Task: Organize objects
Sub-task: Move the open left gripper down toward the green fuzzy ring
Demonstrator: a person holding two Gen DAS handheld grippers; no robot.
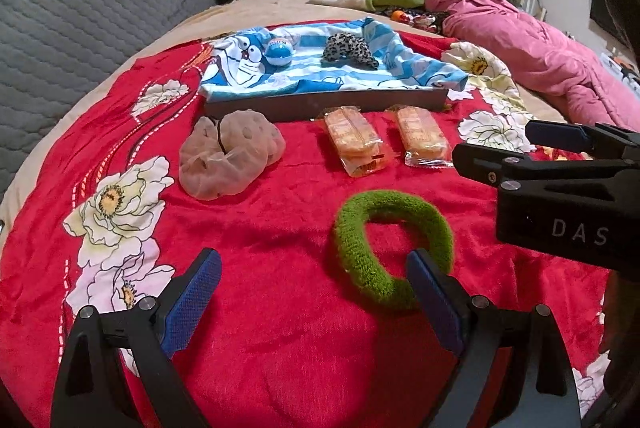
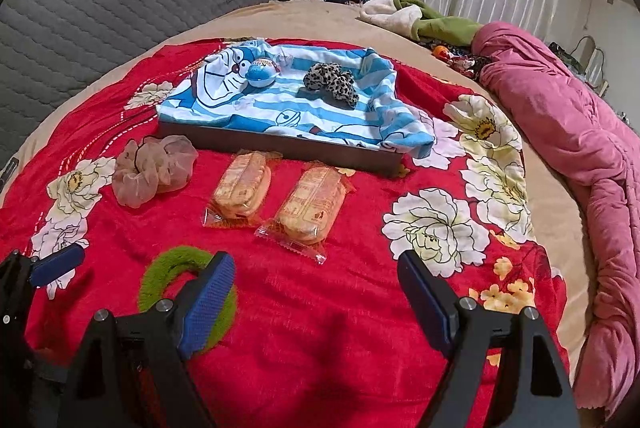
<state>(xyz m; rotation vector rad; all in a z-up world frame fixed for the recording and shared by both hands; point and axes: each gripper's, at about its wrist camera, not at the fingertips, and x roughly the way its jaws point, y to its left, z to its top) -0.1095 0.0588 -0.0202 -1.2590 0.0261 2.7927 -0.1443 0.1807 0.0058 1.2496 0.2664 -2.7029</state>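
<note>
Now: both grippers spread wide above the red blanket

We see our left gripper (image 1: 314, 292) and right gripper (image 2: 316, 288) both released, gripping nothing — the green ring (image 1: 394, 248) lies between them. Two snack packs (image 2: 276, 201) sit near the box (image 2: 280, 143), which carries a blue ball (image 2: 262, 73).

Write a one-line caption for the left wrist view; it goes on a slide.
Open left gripper hovers by a green ring on the red blanket, snack packs beyond.
</note>
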